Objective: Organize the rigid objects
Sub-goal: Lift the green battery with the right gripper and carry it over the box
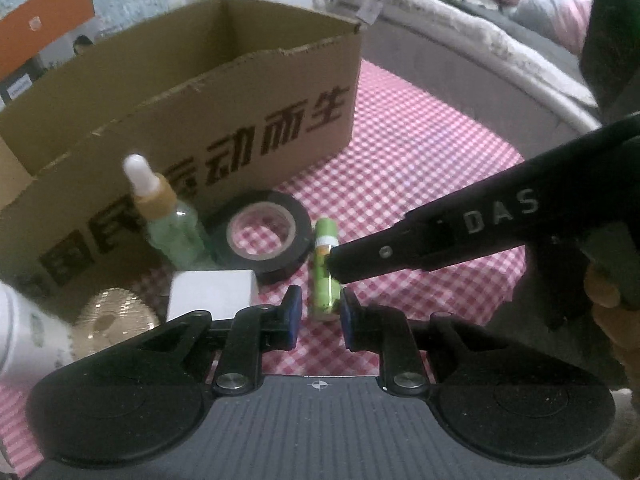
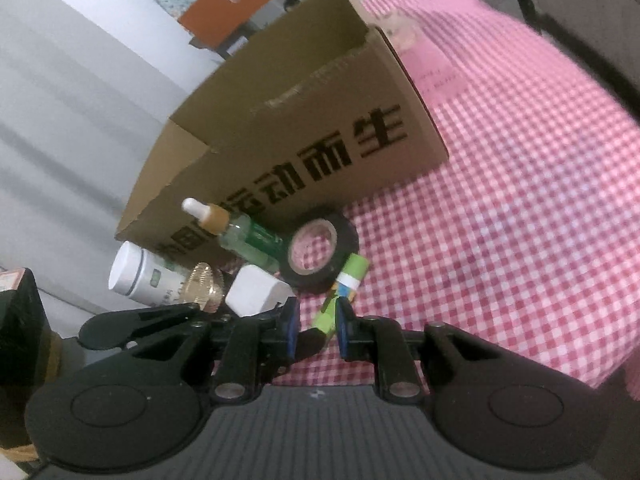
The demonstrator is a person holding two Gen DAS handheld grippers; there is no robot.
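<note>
A green tube (image 1: 325, 276) lies on the pink checked cloth (image 1: 420, 168), in front of a black tape roll (image 1: 262, 236). My left gripper (image 1: 318, 314) is open, its blue pads either side of the tube's near end. My right gripper (image 2: 316, 320) is open around the same green tube (image 2: 346, 286); its black fingers (image 1: 400, 252) reach in from the right in the left wrist view, tip touching the tube. A green dropper bottle (image 1: 168, 220), a white block (image 1: 212, 294) and a gold disc (image 1: 114, 318) stand left of the tube.
An open cardboard box (image 1: 192, 112) with black lettering stands behind the objects; it also shows in the right wrist view (image 2: 312, 132). A white bottle (image 2: 140, 276) lies at the left. A grey sofa with blankets (image 1: 460, 40) borders the cloth's far side.
</note>
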